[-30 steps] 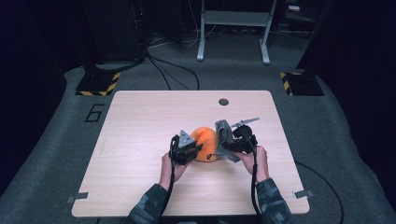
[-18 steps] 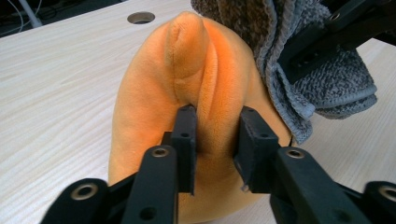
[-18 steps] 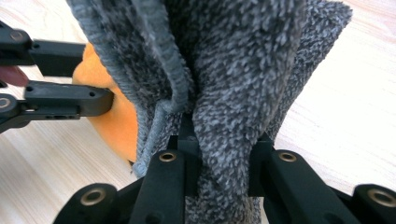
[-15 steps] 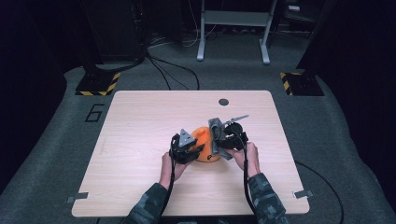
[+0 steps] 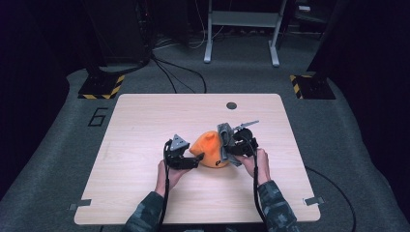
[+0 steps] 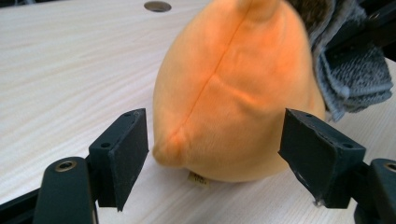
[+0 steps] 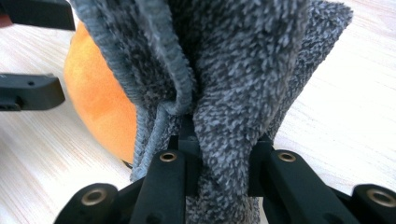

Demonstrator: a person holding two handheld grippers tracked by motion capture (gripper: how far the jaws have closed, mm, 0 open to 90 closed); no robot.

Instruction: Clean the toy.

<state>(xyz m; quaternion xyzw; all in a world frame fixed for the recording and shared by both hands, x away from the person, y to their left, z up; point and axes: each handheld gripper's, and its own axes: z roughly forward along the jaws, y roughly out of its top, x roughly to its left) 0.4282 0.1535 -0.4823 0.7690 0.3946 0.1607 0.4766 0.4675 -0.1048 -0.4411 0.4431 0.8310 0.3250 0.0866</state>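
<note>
Release-and-regrasp step on an orange plush toy (image 5: pixel 209 149) with a grey knitted cloth (image 5: pixel 225 133). The left gripper (image 5: pixel 197 158), whose jaws have just been opening, stands wide and apart from the toy, which sits between its pads (image 6: pixel 122 151) without contact. The right gripper (image 5: pixel 227 151) is clamped tight on a fold of the cloth (image 7: pixel 233 93). The toy rests near the middle of the tabletop (image 5: pixel 145 121), at 3 o'clock of the left gripper in the high view; the cloth drapes its 2 o'clock flank. The next move likely calls for a fresh left hold on the toy while the right draws the cloth along.
</note>
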